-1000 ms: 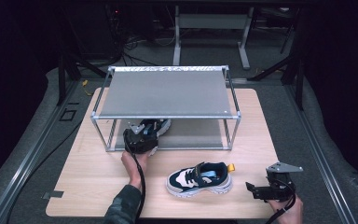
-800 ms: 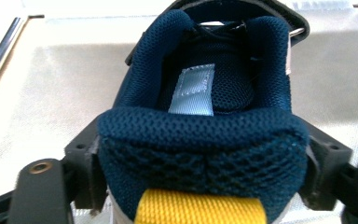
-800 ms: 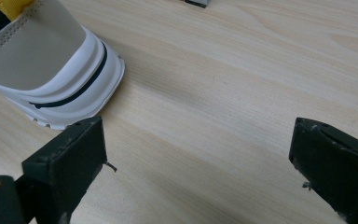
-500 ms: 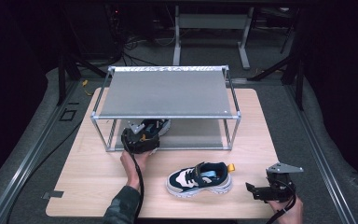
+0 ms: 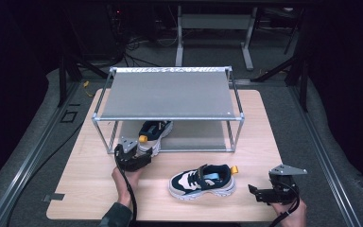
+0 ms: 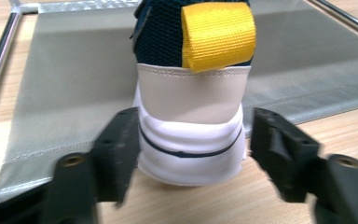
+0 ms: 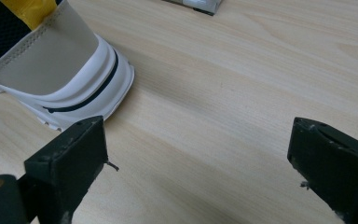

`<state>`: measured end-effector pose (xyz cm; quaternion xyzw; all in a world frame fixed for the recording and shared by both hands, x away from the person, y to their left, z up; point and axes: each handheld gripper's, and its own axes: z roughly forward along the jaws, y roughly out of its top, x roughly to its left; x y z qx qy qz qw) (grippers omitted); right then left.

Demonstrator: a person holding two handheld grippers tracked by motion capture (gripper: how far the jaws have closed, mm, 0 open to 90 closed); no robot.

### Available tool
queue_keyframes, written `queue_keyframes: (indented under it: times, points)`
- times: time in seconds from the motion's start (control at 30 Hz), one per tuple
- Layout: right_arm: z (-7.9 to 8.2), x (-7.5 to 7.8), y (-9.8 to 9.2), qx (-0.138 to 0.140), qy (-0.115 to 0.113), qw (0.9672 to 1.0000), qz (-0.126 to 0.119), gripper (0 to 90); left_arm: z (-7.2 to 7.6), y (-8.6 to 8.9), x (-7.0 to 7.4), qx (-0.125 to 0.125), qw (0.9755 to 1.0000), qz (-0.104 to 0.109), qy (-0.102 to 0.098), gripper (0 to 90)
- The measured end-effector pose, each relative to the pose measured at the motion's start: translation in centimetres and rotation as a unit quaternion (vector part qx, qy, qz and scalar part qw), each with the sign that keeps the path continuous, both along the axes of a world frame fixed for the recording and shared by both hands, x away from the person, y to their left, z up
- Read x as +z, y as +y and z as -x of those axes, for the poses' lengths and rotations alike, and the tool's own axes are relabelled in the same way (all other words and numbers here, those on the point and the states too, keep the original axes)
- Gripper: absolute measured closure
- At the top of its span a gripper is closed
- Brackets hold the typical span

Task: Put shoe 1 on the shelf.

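Observation:
A navy, white and beige sneaker [image 5: 154,132] with a yellow heel tab lies half on the lower shelf of a metal rack [image 5: 170,94], heel toward me. My left gripper [image 5: 133,155] is open just behind that heel. In the left gripper view the heel [image 6: 189,107] sits between the jaws, the left jaw close against it and the right jaw a little apart. A matching sneaker [image 5: 202,181] lies on the wooden table, toe pointing left. My right gripper [image 5: 263,193] is open to its right. In the right gripper view this sneaker's heel [image 7: 51,60] shows at the upper left, ahead of my right gripper [image 7: 198,135].
The rack's grey upper shelf is bare, and its front posts [image 5: 237,135] stand on the wooden table [image 5: 80,189]. The lower grey shelf [image 6: 65,74] reaches back behind the first sneaker. Dark floor, cables and stands surround the table.
My left gripper has drawn back from the rack toward the person and slightly left. The sneaker on the shelf and the right gripper have stayed where they were.

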<state>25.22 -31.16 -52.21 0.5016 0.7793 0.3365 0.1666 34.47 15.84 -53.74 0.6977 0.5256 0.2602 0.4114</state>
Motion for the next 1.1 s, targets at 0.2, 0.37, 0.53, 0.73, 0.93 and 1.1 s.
queue_keyframes:
  times: [0.2,0.37,0.53,0.73,0.93,1.1]
  points:
    - [0.2,0.3,-0.1,0.002,-0.007,1.0,-0.005,5.4,-0.2,-0.5,-0.1,0.028,0.9992,0.019,-0.022,49.3]
    - [0.2,0.3,-0.1,0.001,-0.011,0.9999,-0.009,5.4,-0.7,-1.1,-0.2,0.038,0.9985,0.033,-0.022,53.1]
    - [0.1,0.3,0.2,0.004,-0.009,0.9999,-0.007,5.4,-1.4,-2.0,-0.2,0.037,0.9984,0.039,-0.016,61.3]
    - [0.0,0.5,0.4,0.01,-0.005,0.9999,-0.01,5.6,-2.1,-2.6,-0.4,0.031,0.9984,0.047,-0.011,62.0]
    - [-0.1,0.3,0.3,0.017,-0.002,0.9997,-0.016,5.7,-2.6,-2.6,-0.6,0.01,0.9987,0.051,0.003,49.9]
    - [0.0,0.3,0.2,0.021,-0.004,0.9996,-0.019,5.6,-1.9,-1.9,-0.2,-0.004,0.9992,0.037,0.017,31.5]
